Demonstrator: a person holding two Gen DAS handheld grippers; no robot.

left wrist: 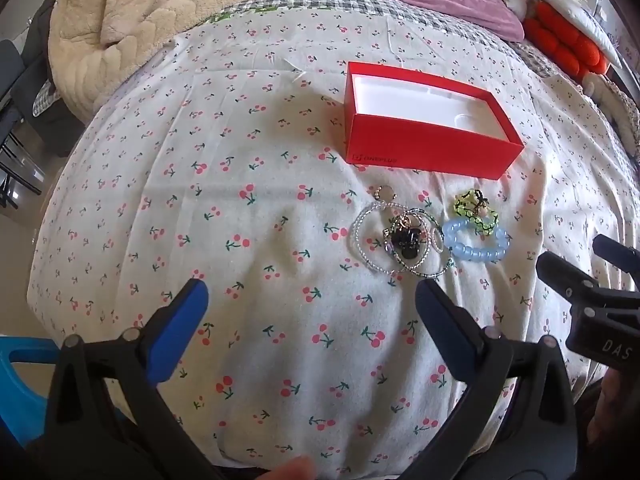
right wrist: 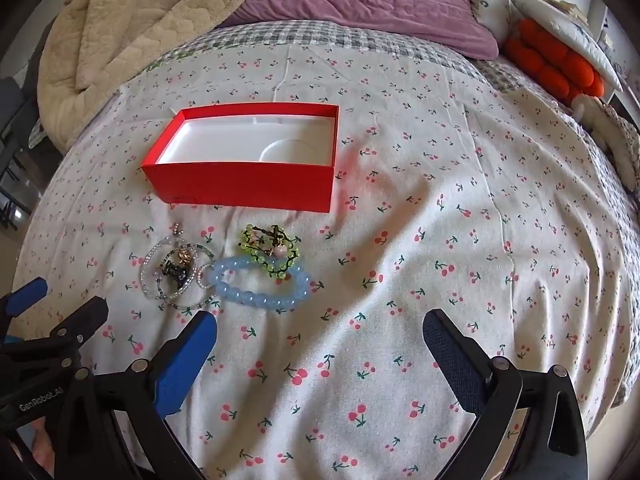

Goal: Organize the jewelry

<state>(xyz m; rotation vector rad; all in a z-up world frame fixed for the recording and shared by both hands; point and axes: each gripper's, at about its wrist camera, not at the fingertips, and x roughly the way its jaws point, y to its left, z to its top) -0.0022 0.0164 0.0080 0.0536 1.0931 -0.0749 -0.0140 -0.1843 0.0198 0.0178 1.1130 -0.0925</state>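
Note:
An open red box with an empty white inside lies on the cherry-print sheet; it also shows in the right wrist view. In front of it lie a pale blue bead bracelet, a green bead bracelet, and a tangle of clear beaded rings with dark charms. My left gripper is open and empty, just short of the tangle. My right gripper is open and empty, just in front of the blue bracelet and slightly to its right.
The bed carries a beige fleece blanket at the far left, a purple pillow at the back and an orange cushion at the far right. A blue object sits off the bed's near left.

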